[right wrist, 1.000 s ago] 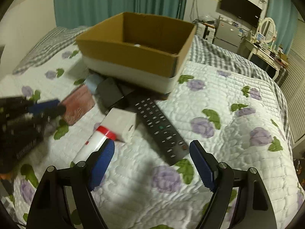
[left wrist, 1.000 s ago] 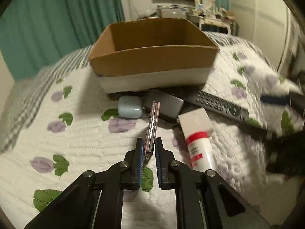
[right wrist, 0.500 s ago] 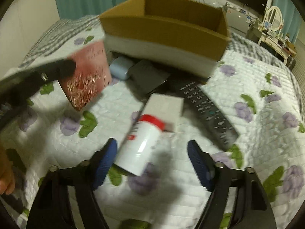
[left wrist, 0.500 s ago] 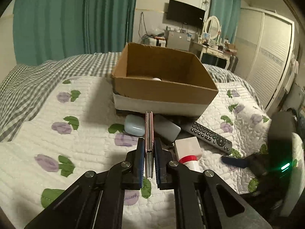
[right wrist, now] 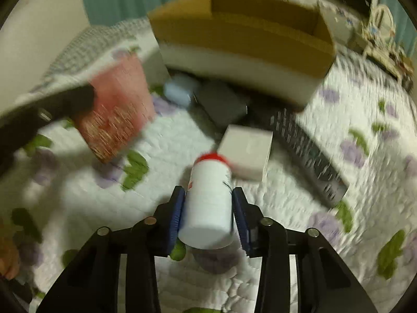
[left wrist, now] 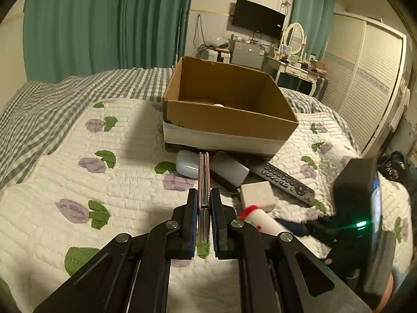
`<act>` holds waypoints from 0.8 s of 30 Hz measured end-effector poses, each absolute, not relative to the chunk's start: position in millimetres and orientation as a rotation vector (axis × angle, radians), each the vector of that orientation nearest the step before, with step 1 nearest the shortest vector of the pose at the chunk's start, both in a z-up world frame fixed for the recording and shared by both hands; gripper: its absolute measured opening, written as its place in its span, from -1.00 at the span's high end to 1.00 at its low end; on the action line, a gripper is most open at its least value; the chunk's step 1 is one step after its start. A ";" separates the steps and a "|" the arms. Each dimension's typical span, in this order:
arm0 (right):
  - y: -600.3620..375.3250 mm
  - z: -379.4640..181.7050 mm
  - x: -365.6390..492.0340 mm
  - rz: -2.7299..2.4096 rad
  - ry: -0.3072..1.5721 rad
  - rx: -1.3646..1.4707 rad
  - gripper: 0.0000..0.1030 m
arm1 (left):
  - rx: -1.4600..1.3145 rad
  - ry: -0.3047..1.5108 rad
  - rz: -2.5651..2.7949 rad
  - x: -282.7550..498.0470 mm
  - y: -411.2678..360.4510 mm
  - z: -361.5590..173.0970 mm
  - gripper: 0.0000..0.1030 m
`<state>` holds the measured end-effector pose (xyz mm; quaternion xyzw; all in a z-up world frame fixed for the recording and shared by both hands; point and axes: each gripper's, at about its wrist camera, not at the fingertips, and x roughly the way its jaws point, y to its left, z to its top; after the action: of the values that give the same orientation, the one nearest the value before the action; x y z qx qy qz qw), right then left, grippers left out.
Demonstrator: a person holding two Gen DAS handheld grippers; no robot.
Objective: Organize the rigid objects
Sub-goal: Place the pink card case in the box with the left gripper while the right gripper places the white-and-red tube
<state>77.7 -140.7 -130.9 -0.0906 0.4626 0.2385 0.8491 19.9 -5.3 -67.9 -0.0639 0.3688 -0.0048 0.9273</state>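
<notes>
Two tools are busy over the bed (left wrist: 130,195), and each one pinches something. The left tool (left wrist: 204,217) presses its fingers on a thin pink booklet (left wrist: 203,180), held on edge and above the quilt. From the left camera only its narrow edge shows; the right camera shows its broad red-pink face (right wrist: 117,109), blurred, lifted over the quilt at the left.

The right tool (right wrist: 208,215) is closed on a white bottle (right wrist: 209,203) with a red cap, its cap pointing away toward a small white box (right wrist: 246,154). In the left view the bottle (left wrist: 263,221) is partly hidden behind the left tool's finger.

A cardboard box (left wrist: 226,109) stands open on the bed, further back. Only the left view looks inside it, where something small and pale lies on the bottom. In front of it lie a pale blue case (left wrist: 186,164), a grey flat device (left wrist: 229,168) and a black remote (left wrist: 284,182). The right view is blurred.
</notes>
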 end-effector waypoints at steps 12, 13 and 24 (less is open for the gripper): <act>-177.5 -26.1 109.8 0.542 0.710 -0.138 0.30 | -0.091 0.632 -0.034 47.1 -23.8 17.8 0.82; -179.4 -17.7 117.1 0.537 0.689 -0.131 0.30 | -0.080 0.619 -0.041 55.3 -25.8 25.4 0.82; -175.7 -9.4 223.9 0.488 0.652 -0.132 0.30 | 0.012 0.687 -0.016 191.7 -26.4 -2.3 0.81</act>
<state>223.9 -175.7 -9.4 -0.0644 0.3169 0.2370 0.9161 191.7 -26.4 -2.3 0.0061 0.3369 -0.0081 0.9415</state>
